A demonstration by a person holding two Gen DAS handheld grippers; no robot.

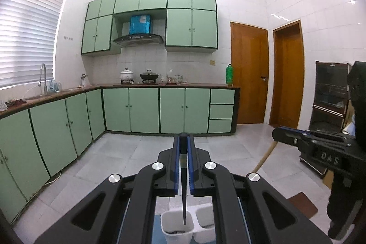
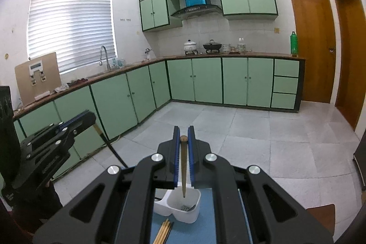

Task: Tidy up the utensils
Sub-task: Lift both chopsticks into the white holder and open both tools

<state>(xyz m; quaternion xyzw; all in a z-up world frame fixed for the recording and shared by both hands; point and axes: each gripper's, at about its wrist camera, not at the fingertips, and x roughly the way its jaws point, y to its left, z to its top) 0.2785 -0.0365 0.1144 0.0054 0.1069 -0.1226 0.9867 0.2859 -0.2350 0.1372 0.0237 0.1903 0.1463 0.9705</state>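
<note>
While each chopstick hangs tip-down over the white two-compartment holder [image 2: 183, 207], a slight tilt could catch a tip on the rim or divider. The left gripper [image 1: 183, 166] has its fingers pinching a dark chopstick [image 1: 183, 186] over one compartment; the right gripper [image 2: 183, 159] pinches a brown wooden chopstick [image 2: 183, 166] over the other. Pale chopsticks [image 2: 163, 231] lie at 7 o'clock of the holder on the blue worktop [image 2: 201, 230].

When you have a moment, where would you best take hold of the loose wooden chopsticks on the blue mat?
Probably their near ends, coming from above: the wooden chopsticks lie flat in a tight bundle on the blue mat, their far tips close beside the white holder, leaving less room there.
</note>
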